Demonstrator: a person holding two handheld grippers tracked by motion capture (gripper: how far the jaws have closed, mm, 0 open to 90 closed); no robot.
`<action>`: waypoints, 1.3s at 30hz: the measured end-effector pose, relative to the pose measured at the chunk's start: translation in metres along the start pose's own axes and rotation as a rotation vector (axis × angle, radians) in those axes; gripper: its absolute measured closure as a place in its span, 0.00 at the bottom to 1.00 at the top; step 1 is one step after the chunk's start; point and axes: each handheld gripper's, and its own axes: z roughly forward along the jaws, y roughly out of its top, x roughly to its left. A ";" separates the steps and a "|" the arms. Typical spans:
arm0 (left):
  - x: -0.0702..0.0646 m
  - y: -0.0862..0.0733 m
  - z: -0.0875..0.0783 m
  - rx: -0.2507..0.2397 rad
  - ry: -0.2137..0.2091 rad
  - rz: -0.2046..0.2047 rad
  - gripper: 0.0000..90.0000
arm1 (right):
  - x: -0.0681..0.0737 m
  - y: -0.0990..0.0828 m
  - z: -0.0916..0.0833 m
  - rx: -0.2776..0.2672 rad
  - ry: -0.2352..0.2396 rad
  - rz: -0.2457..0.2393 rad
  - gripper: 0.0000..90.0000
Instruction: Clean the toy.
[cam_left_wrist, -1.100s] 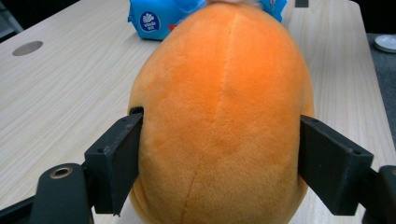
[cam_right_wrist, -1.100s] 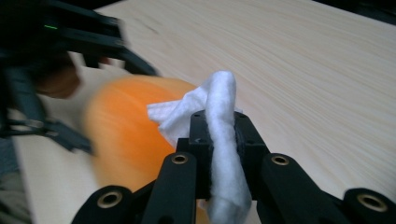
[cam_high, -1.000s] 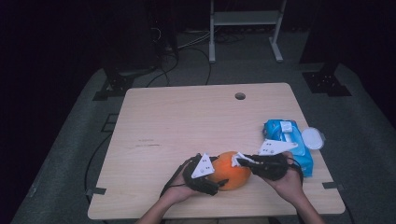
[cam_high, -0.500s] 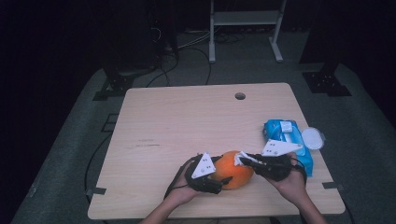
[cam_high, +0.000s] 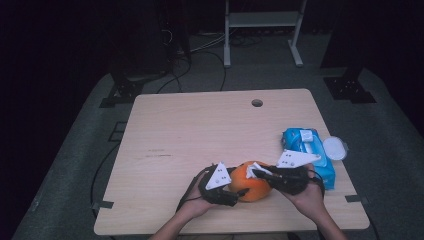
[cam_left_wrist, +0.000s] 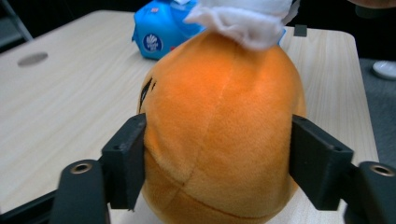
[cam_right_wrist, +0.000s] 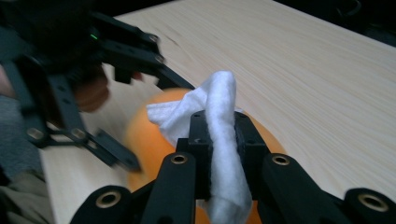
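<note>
An orange plush toy (cam_high: 248, 187) lies near the table's front edge, between both hands. My left gripper (cam_high: 236, 190) comes at it from the left. In the left gripper view its jaws have just been closing, and both pads (cam_left_wrist: 127, 158) now press the sides of the plush toy (cam_left_wrist: 219, 130). My right gripper (cam_high: 256, 173) reaches in from the right and is shut on a white wipe (cam_right_wrist: 223, 116). The wipe (cam_left_wrist: 247, 21) rests on the top of the plush toy (cam_right_wrist: 140, 135).
A blue pack of wipes (cam_high: 307, 150) lies just right of my right hand, with a white round lid (cam_high: 334, 148) beside it at the table's right edge. The wooden table (cam_high: 200, 130) has a cable hole (cam_high: 257, 103) at the back.
The left gripper's jaws have drawn in against the sides of the plush toy. The right gripper and the wipe have stayed in place.
</note>
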 end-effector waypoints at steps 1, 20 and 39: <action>-0.001 0.002 -0.001 0.000 0.008 0.015 0.35 | 0.001 0.001 0.000 0.001 -0.011 -0.011 0.88; 0.013 0.001 -0.003 -0.030 0.015 -0.039 0.06 | -0.008 -0.008 0.003 0.004 0.001 0.043 0.88; 0.011 0.011 -0.010 0.015 -0.043 -0.030 0.26 | -0.015 -0.008 -0.002 -0.042 -0.013 0.102 0.88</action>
